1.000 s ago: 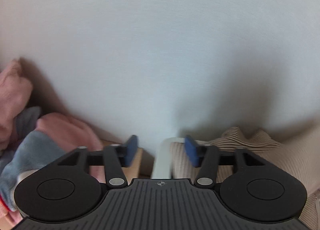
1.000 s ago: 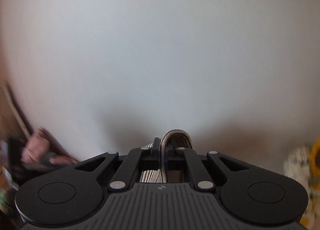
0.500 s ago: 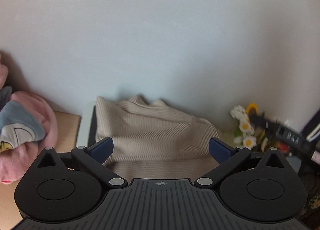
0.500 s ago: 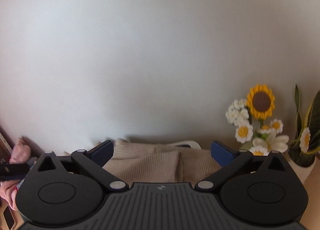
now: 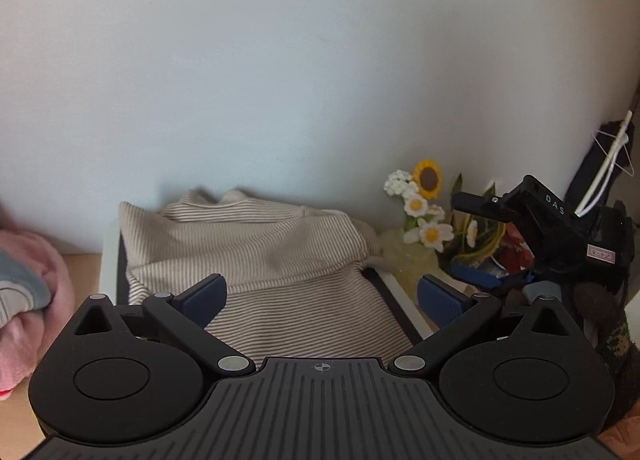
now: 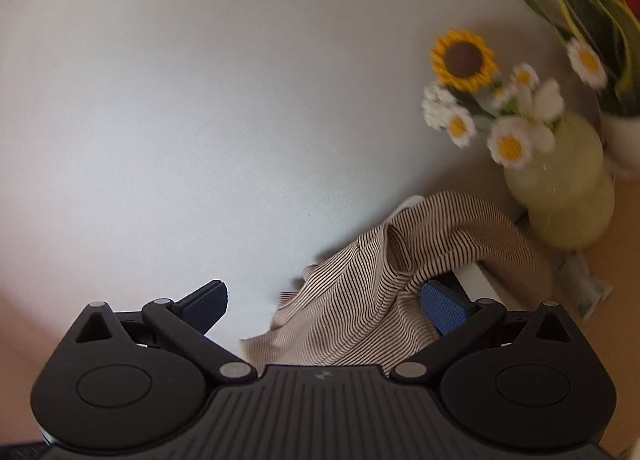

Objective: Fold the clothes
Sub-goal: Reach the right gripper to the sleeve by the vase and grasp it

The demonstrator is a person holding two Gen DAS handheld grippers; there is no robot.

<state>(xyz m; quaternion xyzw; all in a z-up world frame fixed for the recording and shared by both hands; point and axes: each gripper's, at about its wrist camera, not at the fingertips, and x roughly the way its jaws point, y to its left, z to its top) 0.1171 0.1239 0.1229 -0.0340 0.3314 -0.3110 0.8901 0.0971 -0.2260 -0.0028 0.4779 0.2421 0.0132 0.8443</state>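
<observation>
A beige striped garment (image 5: 256,256) lies draped over a white-rimmed folding board (image 5: 109,264) against the wall. My left gripper (image 5: 320,298) is open and empty, just in front of the garment. In the right wrist view the same garment (image 6: 384,280) hangs over the board's white edge (image 6: 476,276). My right gripper (image 6: 324,300) is open and empty, with the cloth lying between its blue pads (image 6: 442,306). The right gripper also shows in the left wrist view (image 5: 560,236) at the far right.
A pile of pink and grey clothes (image 5: 24,300) sits on the wooden table at the left. A yellow vase of crocheted flowers (image 6: 560,188) stands right of the board, with a potted plant (image 6: 600,32) behind it. The pale wall is close behind.
Both grippers have opened wide; the right one let go of the striped garment. Both pulled back from the wall, and the garment now rests on the board.
</observation>
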